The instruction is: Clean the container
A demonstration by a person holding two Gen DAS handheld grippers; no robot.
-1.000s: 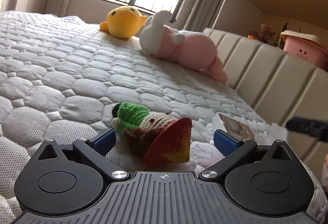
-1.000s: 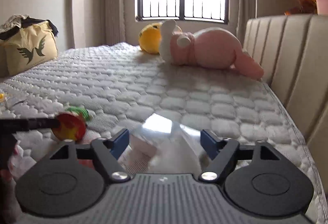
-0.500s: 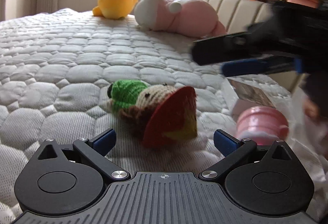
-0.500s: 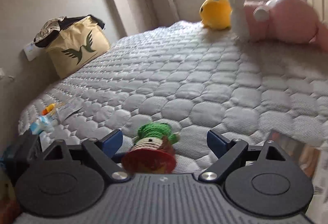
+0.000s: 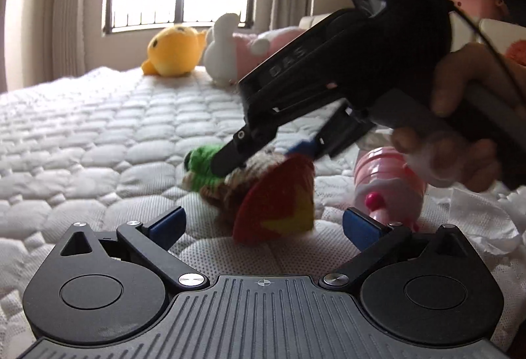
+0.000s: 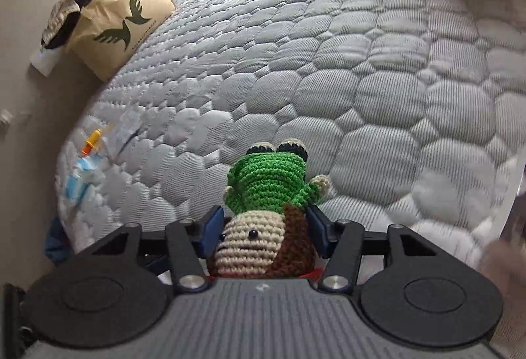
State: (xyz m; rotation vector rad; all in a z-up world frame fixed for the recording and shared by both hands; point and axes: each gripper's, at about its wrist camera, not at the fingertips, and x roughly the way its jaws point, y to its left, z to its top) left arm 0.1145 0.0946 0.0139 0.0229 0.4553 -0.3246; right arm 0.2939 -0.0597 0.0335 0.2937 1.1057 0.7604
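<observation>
Small crocheted doll (image 6: pixel 263 221) with green body, beige face, brown hair and a red hat bearing a yellow patch, lying on its side on the white quilted bed (image 6: pixel 378 70), near the bed's right edge. Pinched at the head between the blue pads of the right gripper (image 6: pixel 264 229), jaws closed on it from either side, green body and dark feet pointing away from the camera. Seen from the left wrist, same doll (image 5: pixel 259 191) with the right gripper (image 5: pixel 263 152) coming down on it from above right, held by a hand (image 5: pixel 466 116) at the right of the view. Left gripper (image 5: pixel 263 224) low over the bed just in front of the doll, jaws spread wide, nothing between them. Just right of the doll, a pink plastic container (image 5: pixel 391 185) on its side with a small pink knob, beside crumpled white wrapping (image 5: pixel 483 221). Toward the far edge under the window, a yellow plush toy (image 5: pixel 174 52) and a pink-and-white plush rabbit (image 5: pixel 236 47). At the bed's left edge, a beige cloth bag (image 6: pixel 115 24) with a dark bird print, and small packets (image 6: pixel 85 168) lying nearer the corner.
</observation>
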